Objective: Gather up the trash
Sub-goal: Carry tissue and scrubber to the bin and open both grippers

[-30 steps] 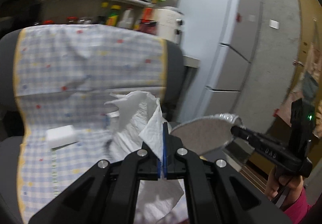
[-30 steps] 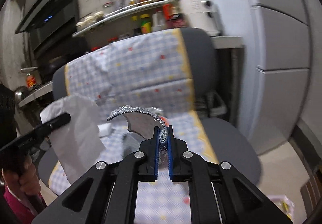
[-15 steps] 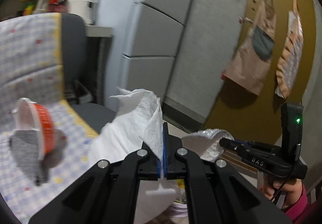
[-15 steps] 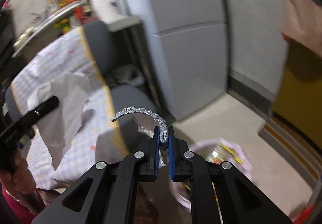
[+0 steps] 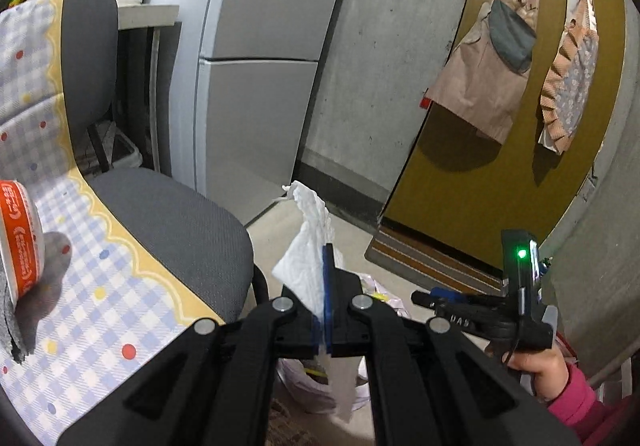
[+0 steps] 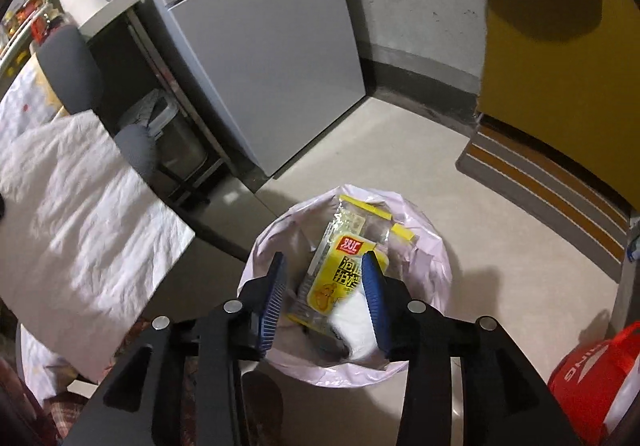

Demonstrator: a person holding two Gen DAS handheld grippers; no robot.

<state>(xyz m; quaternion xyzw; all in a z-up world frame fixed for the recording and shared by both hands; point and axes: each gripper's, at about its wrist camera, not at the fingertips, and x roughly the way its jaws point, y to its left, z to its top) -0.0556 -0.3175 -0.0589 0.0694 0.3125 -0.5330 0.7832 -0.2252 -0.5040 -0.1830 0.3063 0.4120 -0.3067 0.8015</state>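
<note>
One lined bin [image 6: 436, 242] with yellow wrapper [image 6: 340, 278] under opening, empty right gripper [image 6: 324, 286]; left gripper [image 5: 325, 286] clamped on tissue [image 5: 304, 266].

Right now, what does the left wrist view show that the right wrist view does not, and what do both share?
Only the left wrist view: the shut left gripper pinching a crumpled white paper towel, an orange-and-white instant-noodle cup on the checked chair cover, and two aprons on the yellow door.

Only the right wrist view: into the pink-lined trash bin, with a yellow snack wrapper inside, and a red bag.

Both: the grey refrigerator, the paper towel, and the right gripper, jaws opening, empty.
</note>
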